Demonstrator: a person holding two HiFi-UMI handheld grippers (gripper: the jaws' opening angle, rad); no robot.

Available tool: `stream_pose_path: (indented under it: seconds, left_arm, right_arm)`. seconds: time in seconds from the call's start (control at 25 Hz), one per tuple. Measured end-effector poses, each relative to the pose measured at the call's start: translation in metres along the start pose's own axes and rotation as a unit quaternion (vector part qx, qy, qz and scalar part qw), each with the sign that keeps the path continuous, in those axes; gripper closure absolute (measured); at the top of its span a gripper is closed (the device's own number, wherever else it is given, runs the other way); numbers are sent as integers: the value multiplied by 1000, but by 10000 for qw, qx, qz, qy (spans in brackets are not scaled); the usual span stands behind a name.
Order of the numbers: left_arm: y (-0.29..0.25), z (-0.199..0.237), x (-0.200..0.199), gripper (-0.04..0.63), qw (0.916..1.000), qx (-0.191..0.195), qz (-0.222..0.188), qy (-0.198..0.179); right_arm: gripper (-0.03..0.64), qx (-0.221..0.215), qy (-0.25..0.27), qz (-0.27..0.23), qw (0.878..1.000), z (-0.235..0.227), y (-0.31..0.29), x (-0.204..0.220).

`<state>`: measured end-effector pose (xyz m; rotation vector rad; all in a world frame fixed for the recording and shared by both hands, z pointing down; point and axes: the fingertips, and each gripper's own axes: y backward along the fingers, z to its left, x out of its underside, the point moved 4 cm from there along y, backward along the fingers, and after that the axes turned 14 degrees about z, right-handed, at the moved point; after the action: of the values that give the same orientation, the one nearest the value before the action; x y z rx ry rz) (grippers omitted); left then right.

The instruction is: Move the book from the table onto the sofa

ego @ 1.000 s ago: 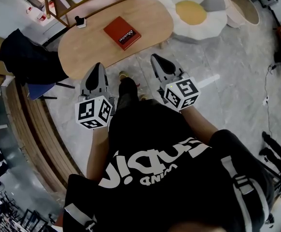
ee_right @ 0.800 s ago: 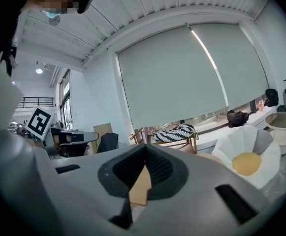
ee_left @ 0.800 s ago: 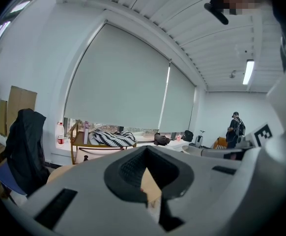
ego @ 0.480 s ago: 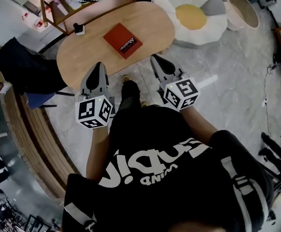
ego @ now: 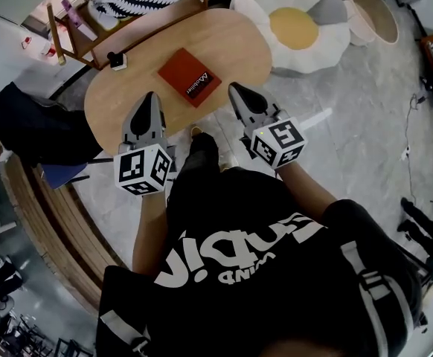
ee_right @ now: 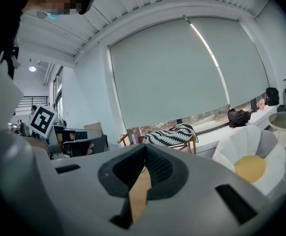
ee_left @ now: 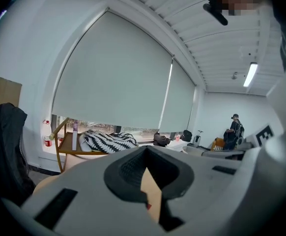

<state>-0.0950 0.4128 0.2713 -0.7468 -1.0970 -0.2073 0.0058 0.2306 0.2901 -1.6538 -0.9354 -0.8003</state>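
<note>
Jaws of left gripper (ego: 148,97) & right gripper (ego: 239,89) are pressed together, both empty, near the worktop's (ego: 235,43) near edge. Red book (ego: 189,76) lies flat approx. mid-worktop, ahead of & between the grippers, untouched. Prob. stiff, fairly light, smooth-covered; lying flush, so best pinched across its thickness at the nearest corner or edge.

Grey right gripper (ee_right: 144,157) is pressing its jaws together, empty; white egg-shaped cushion w/ yellow centre (ee_right: 251,154) is sitting far right.
</note>
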Motion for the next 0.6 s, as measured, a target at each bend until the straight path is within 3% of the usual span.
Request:
stream_pose_path:
  seconds: [0.6]
  left_arm:
    - [-75, 38, -43, 588, 9993, 271, 263, -57]
  right_arm:
    - [615, 241, -61, 15, 9997, -38, -72, -59]
